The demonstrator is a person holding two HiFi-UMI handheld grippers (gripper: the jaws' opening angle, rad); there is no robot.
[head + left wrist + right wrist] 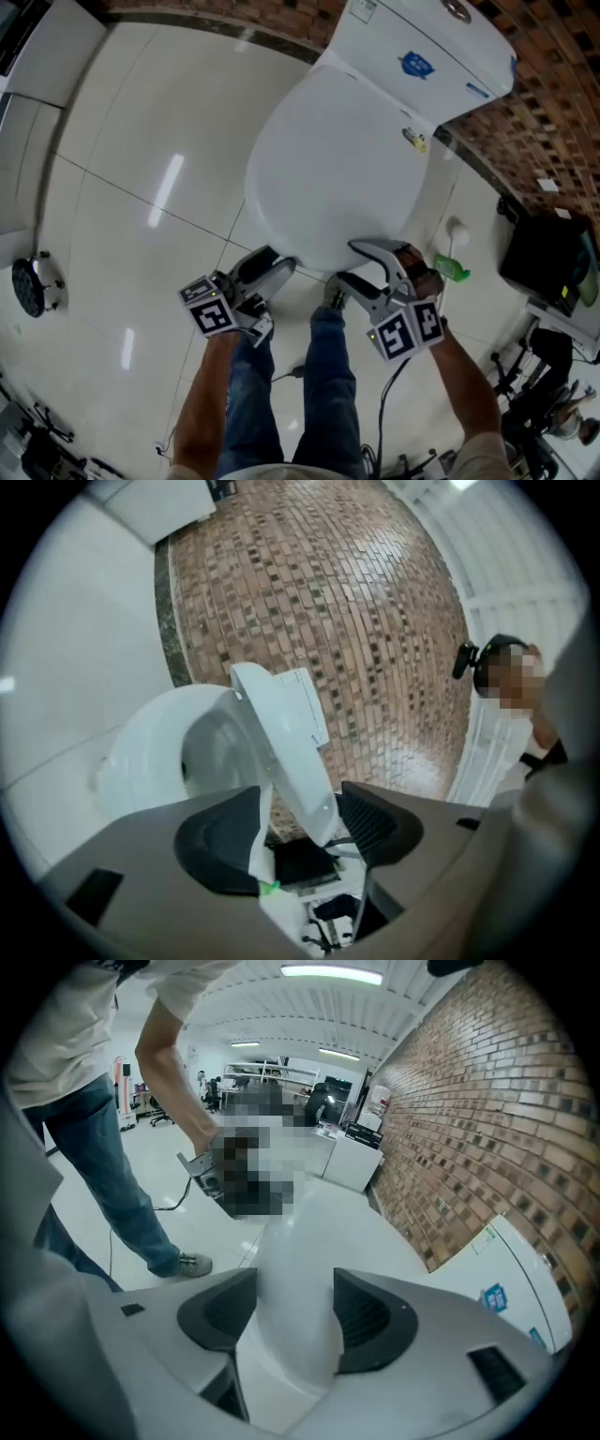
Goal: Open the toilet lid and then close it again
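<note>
The toilet lid [337, 178] is off the bowl [159, 752], tipped partway up from the back edge of the toilet in front of the cistern [422, 47], and the left gripper view shows a wedge of open bowl under it. I have it by its front edge. My right gripper [295, 1312] straddles that rim with both dark ribbed jaws pressed onto the white plastic, at a middling width because the lid's curved lip fills them, and I judge this is the grip carrying the lid. My left gripper [300, 822] waits at the same front edge a little further left, jaws spread wide. The lid's thin rim passes between them, close to one jaw but unclamped, so it holds nothing and I read it as a spare guide. The lid is a smooth, glossy oval shell, slightly domed and thin at the edge, while the bowl and cistern look like hard, rounded, glazed white ceramic. Around the toilet lie pale shiny floor tiles [141, 187], and behind it stands a rough wall [553, 122] of small brown bricks
</note>
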